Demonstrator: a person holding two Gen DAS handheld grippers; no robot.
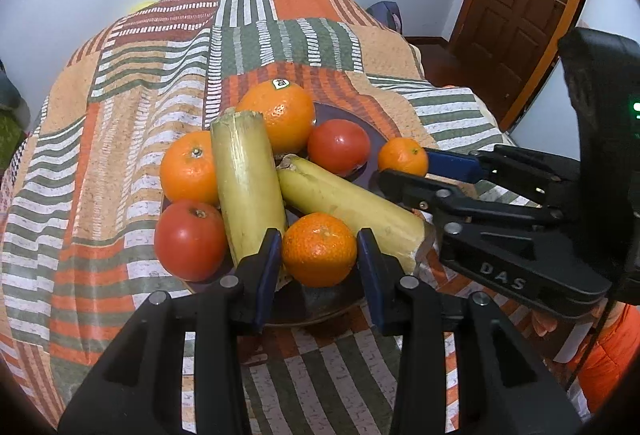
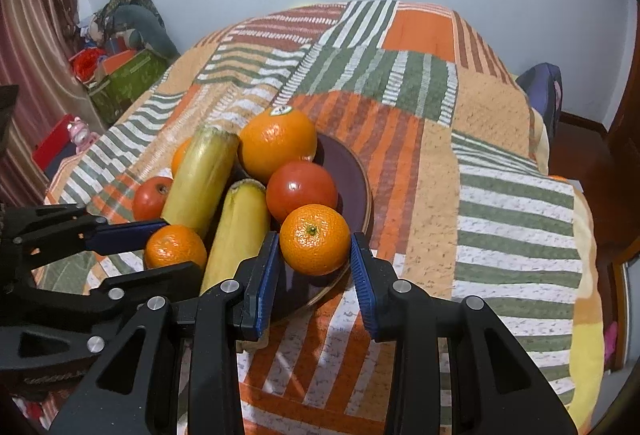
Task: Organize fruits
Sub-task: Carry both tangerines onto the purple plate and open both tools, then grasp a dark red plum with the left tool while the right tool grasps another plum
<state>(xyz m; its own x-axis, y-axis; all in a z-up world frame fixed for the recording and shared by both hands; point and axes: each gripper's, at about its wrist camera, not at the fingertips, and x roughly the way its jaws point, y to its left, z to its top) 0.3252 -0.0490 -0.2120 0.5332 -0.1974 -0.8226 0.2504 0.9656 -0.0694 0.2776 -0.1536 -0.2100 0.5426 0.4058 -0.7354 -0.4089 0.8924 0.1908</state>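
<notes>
The plate (image 1: pixel 352 309) is crowded to its rim, and that is the risk; each gripper brackets a mandarin that leans against a sugarcane piece, so lifting either one could shift its neighbours and send a tomato or a mandarin rolling over the edge onto the patterned bedspread (image 1: pixel 100 163). A second danger, in my judgement, is a weak hold; round, smooth peel can squirt out from between flat pads if the squeeze lands off-centre.

The left gripper (image 1: pixel 319 259) is narrowed around the near mandarin (image 1: pixel 319 249) at 6 o'clock on the plate; its blue pads (image 1: pixel 269 255) sit at the fruit's sides, apparently touching, though a firm grip I cannot confirm.

The right gripper (image 2: pixel 314 255) stands likewise around the small mandarin (image 2: pixel 315 239) at the plate's 3 o'clock in the left view; its pads look to be in contact, the fruit not lifted clear.

The two sugarcane pieces (image 1: pixel 246 191) lie across the centre; the large orange (image 1: pixel 278 117) sits at 12 o'clock.
</notes>
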